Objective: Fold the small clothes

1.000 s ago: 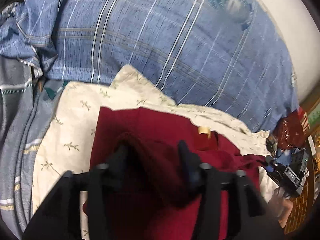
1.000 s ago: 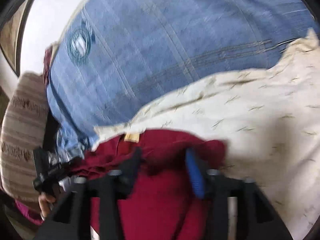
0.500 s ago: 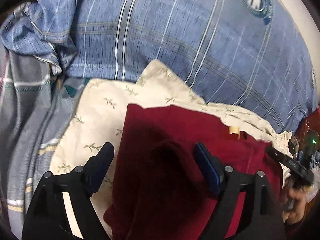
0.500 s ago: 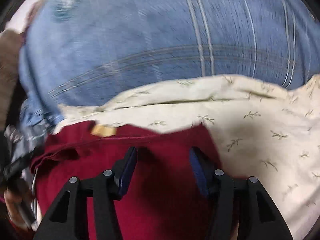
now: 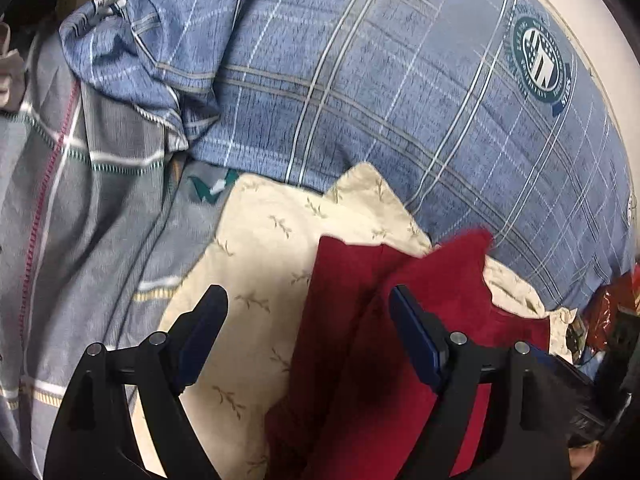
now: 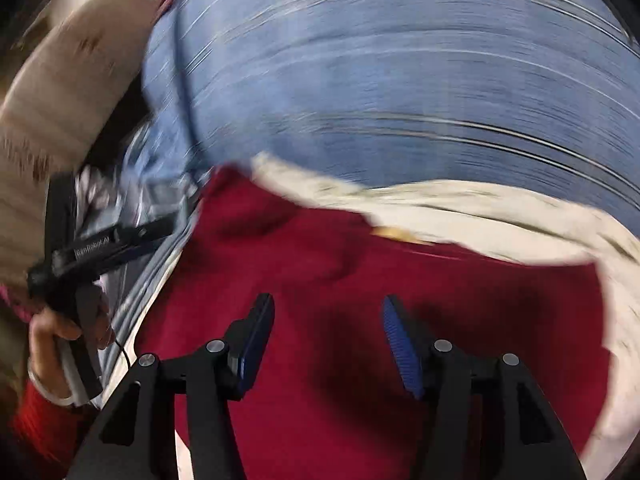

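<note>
both grippers are off the red cloth [image 5: 400,340] now: your left gripper [image 5: 308,320] has spread wide, releasing its fold; right gripper [image 6: 328,332] hovers half-open, empty, so smooth next.

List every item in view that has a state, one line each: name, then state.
Left hand-held gripper: open, gripping nothing, over the edge of the red garment.
Right hand-held gripper: jaws apart, red cloth below them, no grip visible.
Red garment: partly folded, one flap doubled over, lying on the cream cloth.
Cream leaf-print cloth: spread flat under the red garment.
Blue plaid bedding: rumpled, bunched at upper left.
</note>
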Demonstrator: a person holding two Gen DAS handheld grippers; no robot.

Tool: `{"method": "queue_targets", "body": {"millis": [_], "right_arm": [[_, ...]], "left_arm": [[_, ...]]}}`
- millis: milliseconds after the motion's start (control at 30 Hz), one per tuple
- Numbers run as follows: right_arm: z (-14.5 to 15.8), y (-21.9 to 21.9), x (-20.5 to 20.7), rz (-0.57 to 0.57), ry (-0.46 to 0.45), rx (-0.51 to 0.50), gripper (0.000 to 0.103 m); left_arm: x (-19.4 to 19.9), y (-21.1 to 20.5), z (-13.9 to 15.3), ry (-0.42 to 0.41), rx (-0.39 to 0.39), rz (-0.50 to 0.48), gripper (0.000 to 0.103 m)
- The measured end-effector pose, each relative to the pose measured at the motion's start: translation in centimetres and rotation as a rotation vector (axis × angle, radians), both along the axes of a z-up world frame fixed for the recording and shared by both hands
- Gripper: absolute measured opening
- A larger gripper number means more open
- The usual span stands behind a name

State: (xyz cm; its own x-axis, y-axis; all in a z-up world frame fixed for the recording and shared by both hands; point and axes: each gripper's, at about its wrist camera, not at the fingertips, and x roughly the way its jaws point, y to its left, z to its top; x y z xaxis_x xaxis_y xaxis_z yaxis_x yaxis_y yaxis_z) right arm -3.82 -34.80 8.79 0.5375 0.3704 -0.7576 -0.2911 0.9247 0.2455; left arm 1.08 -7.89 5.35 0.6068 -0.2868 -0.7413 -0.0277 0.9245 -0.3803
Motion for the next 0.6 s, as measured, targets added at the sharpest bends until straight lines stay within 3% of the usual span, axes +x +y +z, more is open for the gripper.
{"method": "queue_targets", "body": {"millis": [100, 267, 400, 600], "right_arm": [[-1.9, 3.8, 3.6, 0.002, 0.036, 0.01, 0.057], [-5.5, 6.1, 9.5, -0.091, 0.097, 0.015, 0.059], [-5.7, 6.9, 10.3, -0.09, 0.079, 0.005, 0.062], [-3.7, 5.3, 8.2, -0.097, 0.057, 0.09, 0.061]], "left_arm": [[-0.2, -0.9, -0.7, 0.017, 0.025, -0.024, 0.083], [-0.1, -2.3, -1.2, 0.017, 0.069, -0.079, 0.083], [0.4, -2.5, -1.9, 0.04, 0.084, -0.092, 0.083], [0.2, -2.2, -2.0, 0.04, 0.098, -0.076, 0.083]]}}
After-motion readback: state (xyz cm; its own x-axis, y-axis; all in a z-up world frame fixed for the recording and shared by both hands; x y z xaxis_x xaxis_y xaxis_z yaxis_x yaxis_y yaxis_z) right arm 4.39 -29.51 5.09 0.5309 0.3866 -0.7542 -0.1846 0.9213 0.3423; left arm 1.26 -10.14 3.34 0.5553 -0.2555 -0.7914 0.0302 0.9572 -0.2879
